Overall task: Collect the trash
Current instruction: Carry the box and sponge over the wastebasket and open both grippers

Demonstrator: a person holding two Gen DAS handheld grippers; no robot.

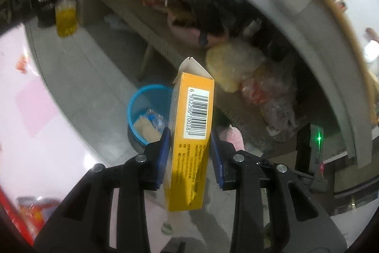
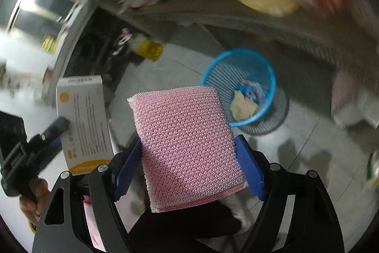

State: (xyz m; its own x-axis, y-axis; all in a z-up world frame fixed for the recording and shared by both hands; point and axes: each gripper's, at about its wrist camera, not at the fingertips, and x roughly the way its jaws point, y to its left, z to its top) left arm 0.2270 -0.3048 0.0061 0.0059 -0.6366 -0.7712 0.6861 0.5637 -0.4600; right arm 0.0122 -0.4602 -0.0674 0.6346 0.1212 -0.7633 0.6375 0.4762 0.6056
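Both grippers carry trash above the floor, with the bin ahead of them.

The left gripper (image 1: 190,146) is clamped narrow on a box (image 1: 191,134), yellow on its barcoded edge, which stands up between the blue pads with its flap open at the far end. Just past the left pad, down on the tiled floor, sits the blue bin (image 1: 142,108), already holding a crumpled bottle and a tan scrap. The right gripper (image 2: 188,153) is spread wide on a pink sponge (image 2: 187,141), pads pressed to its two sides. From this gripper the bin (image 2: 239,87) lies ahead and to the right, well below. To its left the box (image 2: 83,120) shows its white face in the other gripper, held by a hand (image 2: 33,200). A bottle of yellow liquid (image 1: 65,16) stands further off on the floor.
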